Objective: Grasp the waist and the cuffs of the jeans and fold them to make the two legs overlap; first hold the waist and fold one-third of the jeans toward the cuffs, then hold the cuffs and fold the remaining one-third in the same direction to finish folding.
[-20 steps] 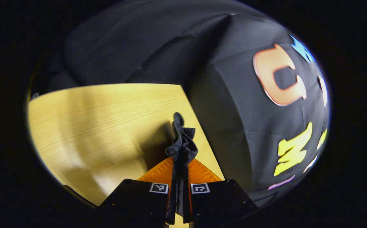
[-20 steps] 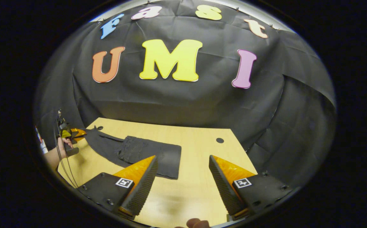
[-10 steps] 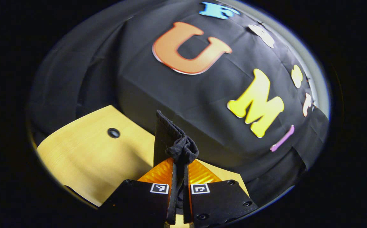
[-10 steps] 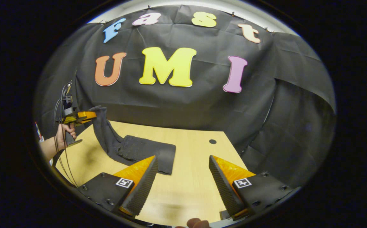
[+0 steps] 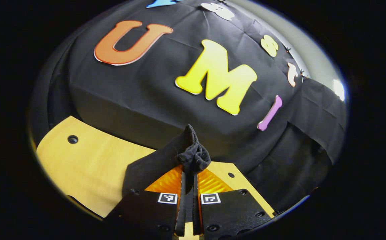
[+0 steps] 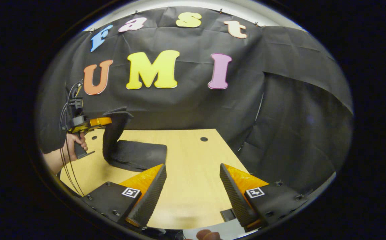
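Left gripper pinches the bunched cuffs of the soft, limp jeans lifted above the table's left edge; right gripper gapes wide.

Table: light wood-grain top spread out below me, with bare board ahead of me.
Holes: small dark round ones near the table's far edge; another at its left corner.
Wall cloth: black and creased, hanging in folds behind my table.
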{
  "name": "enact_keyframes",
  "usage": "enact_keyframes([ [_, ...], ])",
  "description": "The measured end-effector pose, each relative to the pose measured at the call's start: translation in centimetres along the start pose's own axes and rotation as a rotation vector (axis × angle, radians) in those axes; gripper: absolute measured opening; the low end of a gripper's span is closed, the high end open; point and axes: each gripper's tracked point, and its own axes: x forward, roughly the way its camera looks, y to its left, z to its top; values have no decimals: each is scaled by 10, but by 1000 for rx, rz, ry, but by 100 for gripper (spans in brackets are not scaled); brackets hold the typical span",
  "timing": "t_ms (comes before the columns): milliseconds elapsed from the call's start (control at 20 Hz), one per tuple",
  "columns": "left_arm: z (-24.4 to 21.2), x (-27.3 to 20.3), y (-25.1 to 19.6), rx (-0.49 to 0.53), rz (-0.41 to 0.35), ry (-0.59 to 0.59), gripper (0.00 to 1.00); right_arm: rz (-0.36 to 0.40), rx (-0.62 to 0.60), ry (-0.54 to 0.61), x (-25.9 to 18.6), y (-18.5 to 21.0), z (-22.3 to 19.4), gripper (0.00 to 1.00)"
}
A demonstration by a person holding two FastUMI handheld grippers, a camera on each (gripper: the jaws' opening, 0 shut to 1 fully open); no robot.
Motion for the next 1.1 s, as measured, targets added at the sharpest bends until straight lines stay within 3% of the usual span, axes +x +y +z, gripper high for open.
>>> enact_keyframes([
  [600, -125, 53, -34, 289, 36, 165, 12, -120, 72, 73, -3, -60, -37, 99],
  [800, -171, 68, -30, 268, 77, 232, 12, -127, 59, 92, 3, -64, -39, 99],
  [1100, -201, 80, -18, 193, 116, 272, 13, -113, 61, 136, 14, -60, -48, 99],
])
